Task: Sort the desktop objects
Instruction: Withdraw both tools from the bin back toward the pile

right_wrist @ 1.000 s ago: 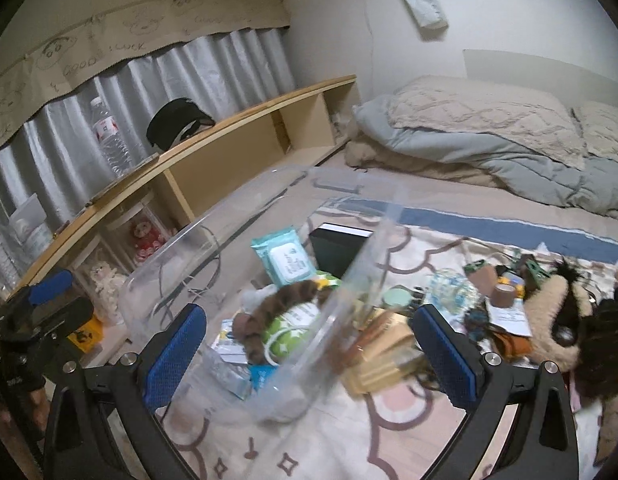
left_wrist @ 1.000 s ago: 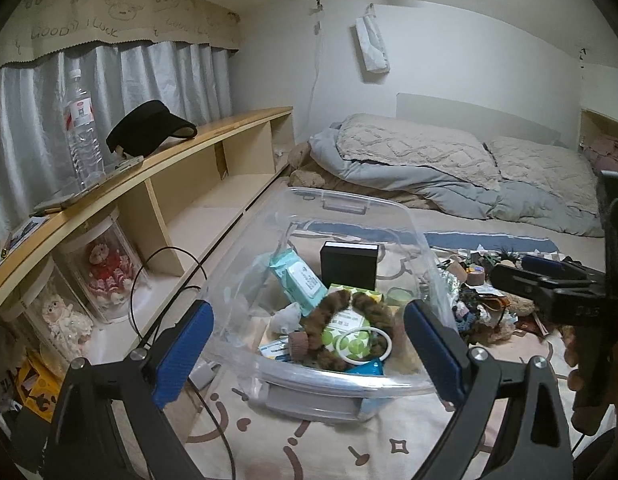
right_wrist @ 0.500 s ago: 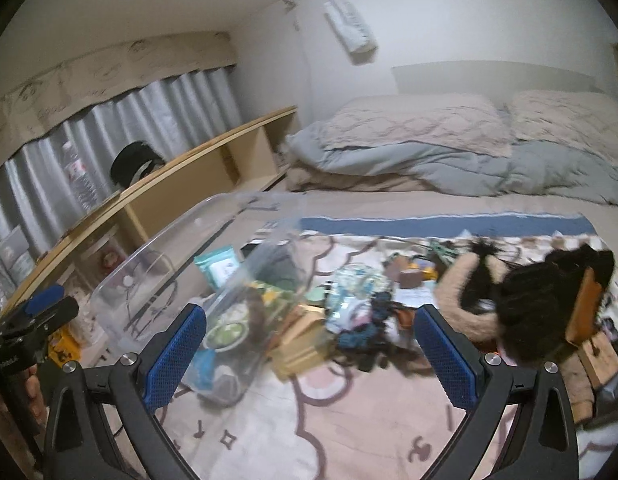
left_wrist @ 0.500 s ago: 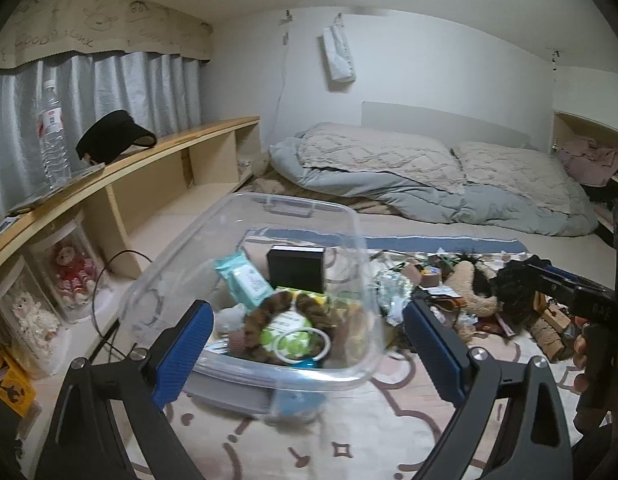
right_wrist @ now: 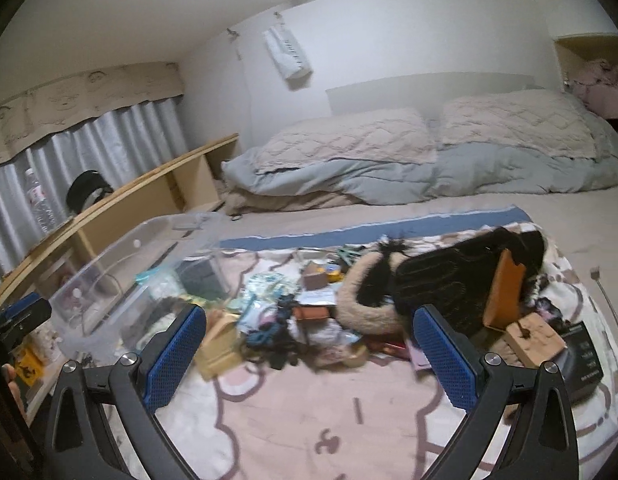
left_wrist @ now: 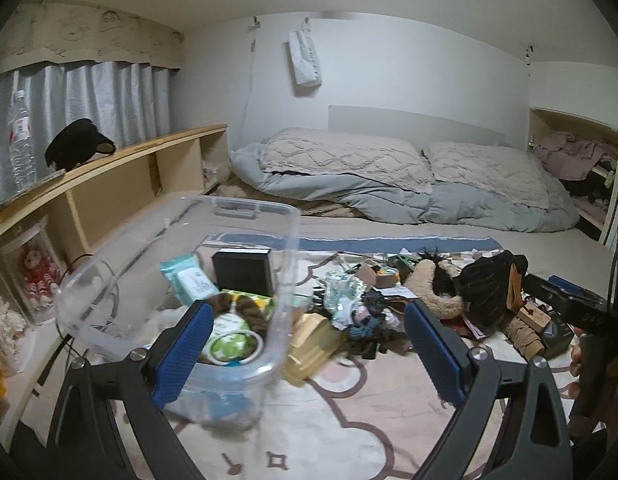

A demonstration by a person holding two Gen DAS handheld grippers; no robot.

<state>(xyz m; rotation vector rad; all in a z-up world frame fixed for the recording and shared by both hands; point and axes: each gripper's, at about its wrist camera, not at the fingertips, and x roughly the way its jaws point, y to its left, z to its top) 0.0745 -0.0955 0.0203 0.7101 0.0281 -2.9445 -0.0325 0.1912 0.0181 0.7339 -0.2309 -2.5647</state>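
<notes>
Left wrist view: both grippers' fingers released above cluttered patterned blanket (left_wrist: 349,420), bedding (left_wrist: 389,176) behind.

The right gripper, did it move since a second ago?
Yes. The right gripper swung right, away from the clear bin: earlier it framed the bin, now it frames the clutter pile, beside the black glove.

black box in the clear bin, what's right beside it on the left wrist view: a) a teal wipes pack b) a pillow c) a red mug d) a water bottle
a: in the left wrist view the black box stands inside the clear bin, with the teal wipes pack lying just to its left.
</notes>
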